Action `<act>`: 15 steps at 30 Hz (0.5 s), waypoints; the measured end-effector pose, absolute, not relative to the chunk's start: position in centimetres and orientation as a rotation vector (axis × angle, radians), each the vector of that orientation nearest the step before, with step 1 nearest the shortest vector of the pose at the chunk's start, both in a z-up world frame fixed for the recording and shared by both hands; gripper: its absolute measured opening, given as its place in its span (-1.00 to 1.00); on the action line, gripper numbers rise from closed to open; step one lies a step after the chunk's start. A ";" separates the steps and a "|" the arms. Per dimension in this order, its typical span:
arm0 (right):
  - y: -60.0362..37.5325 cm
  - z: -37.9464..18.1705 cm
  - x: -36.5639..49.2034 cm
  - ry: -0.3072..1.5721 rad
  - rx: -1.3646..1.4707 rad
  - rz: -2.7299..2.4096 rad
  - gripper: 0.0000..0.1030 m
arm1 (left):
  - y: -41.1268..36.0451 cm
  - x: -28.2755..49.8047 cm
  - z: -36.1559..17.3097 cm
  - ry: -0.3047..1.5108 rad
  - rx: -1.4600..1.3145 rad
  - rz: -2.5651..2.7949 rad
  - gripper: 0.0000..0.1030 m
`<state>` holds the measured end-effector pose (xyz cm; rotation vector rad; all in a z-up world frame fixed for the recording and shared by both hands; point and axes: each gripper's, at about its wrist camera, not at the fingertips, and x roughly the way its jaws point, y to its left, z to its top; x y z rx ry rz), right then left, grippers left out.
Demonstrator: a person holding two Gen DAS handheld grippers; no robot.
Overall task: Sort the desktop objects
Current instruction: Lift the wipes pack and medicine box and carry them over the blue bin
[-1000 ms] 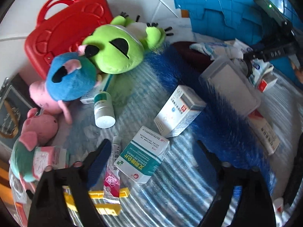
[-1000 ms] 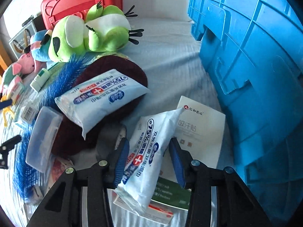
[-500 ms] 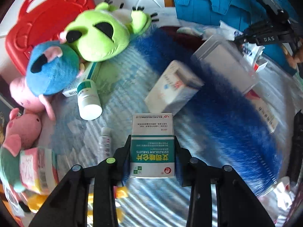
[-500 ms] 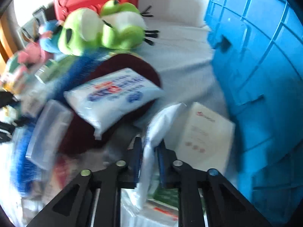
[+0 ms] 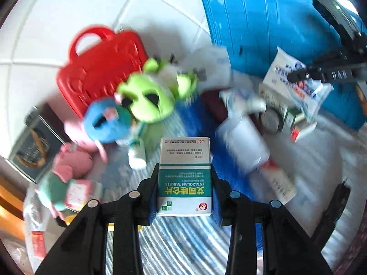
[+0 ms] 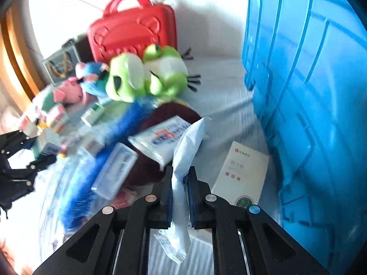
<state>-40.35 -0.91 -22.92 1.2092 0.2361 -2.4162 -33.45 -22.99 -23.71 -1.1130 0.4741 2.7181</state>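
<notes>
My left gripper (image 5: 184,191) is clamped on the green/white Estazolam tablet box (image 5: 184,176), box lifted off the striped cloth (image 5: 183,247) w/ blurred clutter below. My right gripper (image 6: 179,197) pinches a white wipes pack (image 6: 183,160) edge-on, above a white leaflet box (image 6: 243,171). Behind: 2nd wipes pack (image 6: 160,137) on a maroon item, clear plastic case (image 6: 114,169), blue fuzzy brush (image 6: 107,146), green frog plush (image 6: 146,75), red case (image 6: 133,32). Blue crate (image 6: 309,91) on the right.
</notes>
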 end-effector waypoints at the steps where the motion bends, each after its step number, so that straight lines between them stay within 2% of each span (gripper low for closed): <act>1: -0.9 -22.2 -40.0 0.229 1.191 -2.424 -0.80 | -22.4 -33.0 -22.2 0.463 -1.070 2.747 -0.30; 8: -1.3 -13.8 -36.1 0.184 0.965 -2.511 -0.80 | -19.2 -30.7 -12.3 0.367 -0.784 2.930 -0.30; 15: 0.4 -3.7 -31.0 0.229 0.712 -2.706 -0.80 | -13.9 -29.9 -3.7 0.397 -0.537 2.977 -0.30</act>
